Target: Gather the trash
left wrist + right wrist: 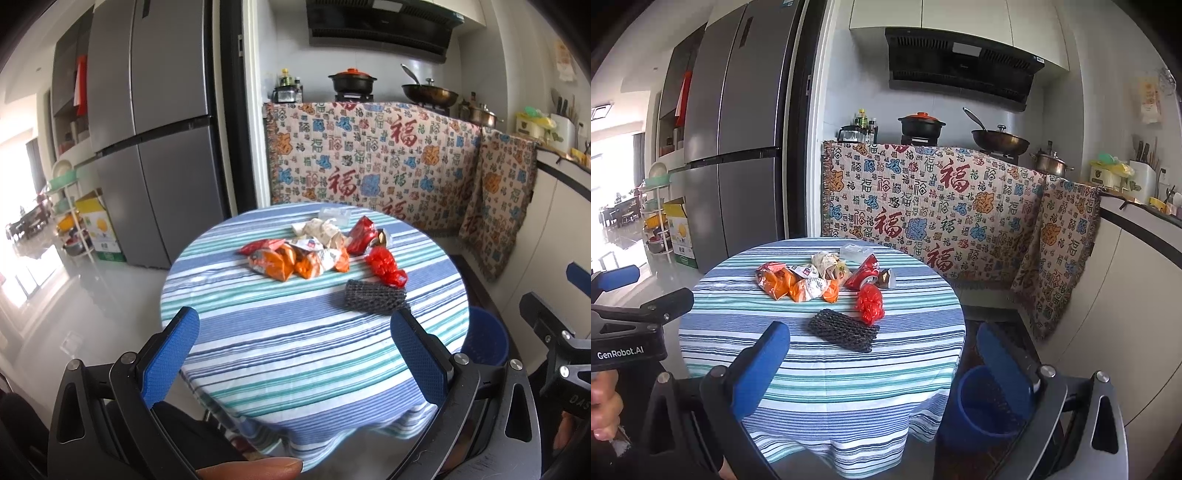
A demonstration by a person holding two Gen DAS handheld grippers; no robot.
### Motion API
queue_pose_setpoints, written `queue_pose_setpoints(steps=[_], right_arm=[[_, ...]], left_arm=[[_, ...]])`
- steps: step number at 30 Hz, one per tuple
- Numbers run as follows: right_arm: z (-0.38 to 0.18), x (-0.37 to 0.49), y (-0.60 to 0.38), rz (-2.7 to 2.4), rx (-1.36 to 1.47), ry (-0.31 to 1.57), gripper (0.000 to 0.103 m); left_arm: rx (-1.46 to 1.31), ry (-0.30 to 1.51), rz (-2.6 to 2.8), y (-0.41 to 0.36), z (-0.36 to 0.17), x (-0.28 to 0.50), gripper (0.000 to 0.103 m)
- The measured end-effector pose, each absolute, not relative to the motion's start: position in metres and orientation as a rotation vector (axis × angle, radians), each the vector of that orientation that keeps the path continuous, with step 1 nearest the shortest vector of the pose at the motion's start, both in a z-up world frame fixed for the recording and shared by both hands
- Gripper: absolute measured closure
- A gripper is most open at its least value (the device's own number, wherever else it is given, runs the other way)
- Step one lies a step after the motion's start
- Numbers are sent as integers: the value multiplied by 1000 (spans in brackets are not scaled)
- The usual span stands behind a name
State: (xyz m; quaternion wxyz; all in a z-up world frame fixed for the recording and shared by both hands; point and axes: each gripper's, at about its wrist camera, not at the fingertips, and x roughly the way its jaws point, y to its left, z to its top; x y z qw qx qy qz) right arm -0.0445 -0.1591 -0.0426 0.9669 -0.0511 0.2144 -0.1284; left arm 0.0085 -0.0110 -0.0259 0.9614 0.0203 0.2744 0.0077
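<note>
On the round table draped in a blue, green and white striped cloth (295,350) sits the trash, bunched toward the far half. Nearest to me lies a dark grey foam mesh sleeve (375,297), and just behind it, touching or nearly so, a crumpled red plastic bag (384,266). Farther left is a heap of orange and white crinkled snack wrappers (291,260), with a red flat wrapper (260,245) at its left edge. Behind those rest a wad of pale printed paper (321,230), a crushed red drink can (362,232) and a clear plastic packet (334,216) at the far rim.

My left gripper (295,354) hovers short of the table's near edge, its blue-padded fingers (170,354) spread wide with nothing between them. My right gripper (882,373) is likewise spread wide and empty (its left pad overlaps the cloth, its right pad sits in front of the bin).

Beside the table's right side, on the floor, stands a round blue plastic waste bin (975,413), with dark mesh visible inside. Beyond the table hangs a patterned cloth with red characters (923,206) over the counter front, and a grey multi-door refrigerator (738,147) stands to the left.
</note>
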Motion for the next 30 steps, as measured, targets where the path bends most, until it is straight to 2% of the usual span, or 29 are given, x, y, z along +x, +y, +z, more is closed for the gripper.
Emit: queue_pose_setpoints(steps=[17, 30], right_arm=[[-47, -40, -169, -262, -66, 444, 0], [-94, 19, -212, -267, -52, 510, 0]], left_arm=[[2, 577, 37, 2, -36, 25, 0], [18, 640, 7, 12, -95, 101, 0]])
